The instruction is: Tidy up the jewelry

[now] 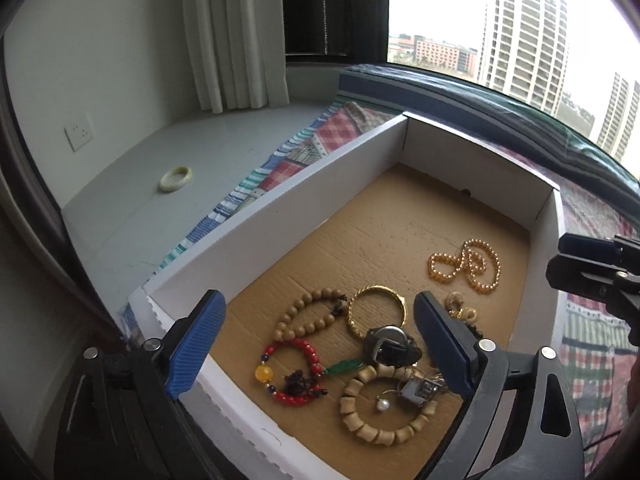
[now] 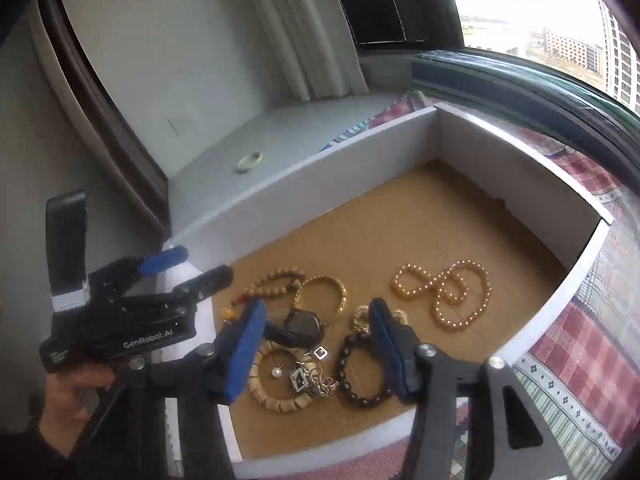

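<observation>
We hold both grippers over the near end of the white cardboard box (image 1: 280,216), and neither grasps anything. Our left gripper (image 1: 316,344) stands spread wide and empty, its blue pads straddling the pile above the box's near wall. Our right gripper (image 2: 316,344) is parted too, nothing between its pads, hovering above the same near end.

Nearest the box's front wall lies the tan chunky-bead bracelet (image 1: 384,408), with a pearl earring (image 1: 381,405) inside its ring and a small tangle of silver pieces (image 1: 420,390) across its rim. Just beside it, toward the box's left wall, sits the red bead bracelet (image 1: 296,372); toward the right wall, the dark bead bracelet (image 2: 362,372). A little further into the box come the watch (image 1: 390,340), the gold bangle (image 1: 376,308) and the round wooden-bead bracelet (image 1: 308,316), all touching or overlapping. Deeper in, near the right wall and apart from the heap, lies the gold bead necklace (image 1: 468,266). The far half of the box floor is bare cardboard.

Outside the box, well beyond its left wall on the grey sill (image 1: 160,208), a pale jade bangle (image 1: 176,178) lies alone.

We judge the job barely begun: most pieces are gathered in the box but heaped and tangled, with nothing laid out separately except the necklace, and the jade bangle not yet brought in.
</observation>
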A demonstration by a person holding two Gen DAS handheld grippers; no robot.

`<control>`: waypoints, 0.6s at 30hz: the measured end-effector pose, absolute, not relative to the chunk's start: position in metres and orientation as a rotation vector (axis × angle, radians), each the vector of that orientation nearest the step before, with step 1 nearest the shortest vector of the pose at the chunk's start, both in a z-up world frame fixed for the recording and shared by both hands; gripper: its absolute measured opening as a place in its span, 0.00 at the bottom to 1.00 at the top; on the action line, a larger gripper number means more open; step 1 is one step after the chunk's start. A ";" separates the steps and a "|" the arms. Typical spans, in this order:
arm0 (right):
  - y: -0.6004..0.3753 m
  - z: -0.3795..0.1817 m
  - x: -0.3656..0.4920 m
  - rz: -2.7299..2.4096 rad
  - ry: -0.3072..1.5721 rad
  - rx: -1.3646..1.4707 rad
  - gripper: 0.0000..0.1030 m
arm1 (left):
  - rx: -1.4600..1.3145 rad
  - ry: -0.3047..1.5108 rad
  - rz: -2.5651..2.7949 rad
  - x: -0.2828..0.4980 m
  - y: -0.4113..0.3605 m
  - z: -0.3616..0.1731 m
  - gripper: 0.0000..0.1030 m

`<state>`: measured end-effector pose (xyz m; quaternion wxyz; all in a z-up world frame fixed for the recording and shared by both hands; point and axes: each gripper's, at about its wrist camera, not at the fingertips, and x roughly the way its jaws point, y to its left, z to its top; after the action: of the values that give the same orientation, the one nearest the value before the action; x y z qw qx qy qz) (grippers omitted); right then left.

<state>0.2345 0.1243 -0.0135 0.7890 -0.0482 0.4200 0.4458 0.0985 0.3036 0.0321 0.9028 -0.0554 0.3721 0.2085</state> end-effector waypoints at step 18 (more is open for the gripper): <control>0.042 0.032 0.190 0.715 0.446 -0.213 0.86 | -0.077 0.671 0.619 0.050 0.251 0.057 1.00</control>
<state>0.1902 0.0424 0.0324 0.9070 -0.1034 0.2159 0.3466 0.0497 0.2510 0.0570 0.8970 -0.0370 0.3237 0.2988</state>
